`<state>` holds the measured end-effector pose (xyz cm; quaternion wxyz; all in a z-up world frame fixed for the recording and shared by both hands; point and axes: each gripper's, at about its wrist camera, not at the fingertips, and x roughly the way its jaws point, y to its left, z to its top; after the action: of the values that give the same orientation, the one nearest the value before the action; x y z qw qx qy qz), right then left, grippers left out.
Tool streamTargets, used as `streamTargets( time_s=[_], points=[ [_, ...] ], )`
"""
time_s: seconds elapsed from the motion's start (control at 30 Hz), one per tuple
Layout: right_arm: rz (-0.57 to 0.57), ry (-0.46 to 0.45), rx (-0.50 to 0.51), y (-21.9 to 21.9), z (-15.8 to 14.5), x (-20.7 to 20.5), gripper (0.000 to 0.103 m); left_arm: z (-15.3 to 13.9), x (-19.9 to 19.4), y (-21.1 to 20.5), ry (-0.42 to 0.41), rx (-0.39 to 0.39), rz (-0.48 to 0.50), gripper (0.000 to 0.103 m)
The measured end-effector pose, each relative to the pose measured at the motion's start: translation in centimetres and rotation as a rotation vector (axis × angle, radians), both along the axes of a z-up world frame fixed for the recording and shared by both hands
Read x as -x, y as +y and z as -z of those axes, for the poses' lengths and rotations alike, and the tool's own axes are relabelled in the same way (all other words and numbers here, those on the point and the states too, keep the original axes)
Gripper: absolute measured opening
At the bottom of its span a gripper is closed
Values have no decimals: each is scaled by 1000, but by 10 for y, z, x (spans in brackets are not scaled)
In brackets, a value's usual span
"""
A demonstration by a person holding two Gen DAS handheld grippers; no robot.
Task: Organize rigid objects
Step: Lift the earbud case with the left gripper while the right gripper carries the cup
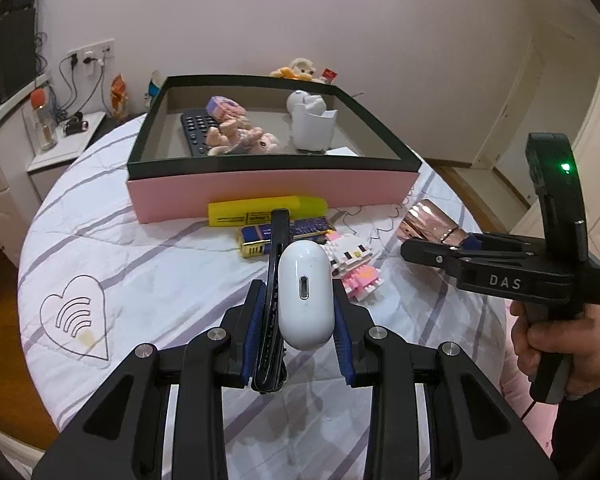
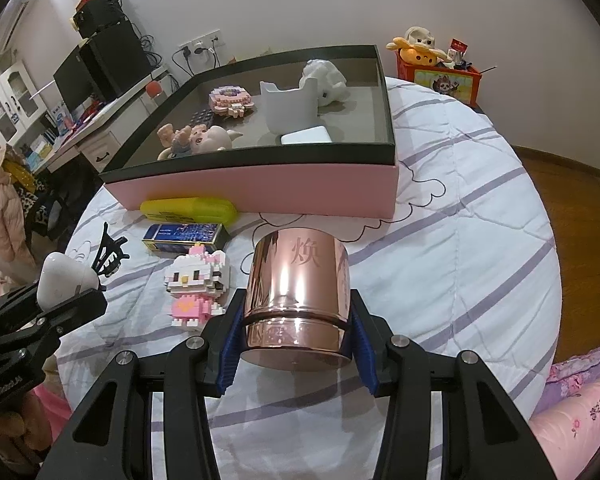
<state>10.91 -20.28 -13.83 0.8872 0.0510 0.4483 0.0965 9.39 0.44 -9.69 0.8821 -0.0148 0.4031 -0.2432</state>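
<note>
My left gripper (image 1: 298, 312) is shut on a white earbuds case (image 1: 306, 298) and a black hair clip (image 1: 274, 300) together, held above the bed. They show in the right wrist view too: left gripper (image 2: 66, 300), case (image 2: 62, 276), clip (image 2: 110, 254). My right gripper (image 2: 296, 340) is shut on a rose-gold metal cup (image 2: 298, 296), seen from the left view (image 1: 430, 226). A pink box (image 1: 276, 196) (image 2: 260, 192) with a dark rim lies ahead, holding a keyboard (image 1: 198, 130), figurines (image 1: 236, 132) and a white holder (image 1: 312, 124).
On the striped bedcover (image 1: 140, 264) lie a yellow highlighter (image 1: 266, 210) (image 2: 188, 208), a blue-gold box (image 1: 260, 236) (image 2: 184, 236) and a pink block-built cat (image 1: 352, 260) (image 2: 196, 284). A desk with a monitor (image 2: 100, 68) stands left; a red toy box (image 2: 440, 76) stands behind.
</note>
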Motion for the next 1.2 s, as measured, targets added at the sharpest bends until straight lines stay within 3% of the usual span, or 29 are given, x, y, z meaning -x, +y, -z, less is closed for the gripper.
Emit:
streamTargets(
  time_s=[0.17,0.33,0.77,1.2],
  points=[
    [-9,-3,-1,4,-3,2,48,-3,3,4,-7,-10,-11,32],
    [-15,-2,0,8,-3,4,48,11,2,3,27,-71,-24,34],
    [-23,-4,9,13,-5,11,48,18,7,6,32,-66,-19,33],
    [-19,-2,8,11,-4,12,48,27,5,-20,29,-56,64,31]
  ],
)
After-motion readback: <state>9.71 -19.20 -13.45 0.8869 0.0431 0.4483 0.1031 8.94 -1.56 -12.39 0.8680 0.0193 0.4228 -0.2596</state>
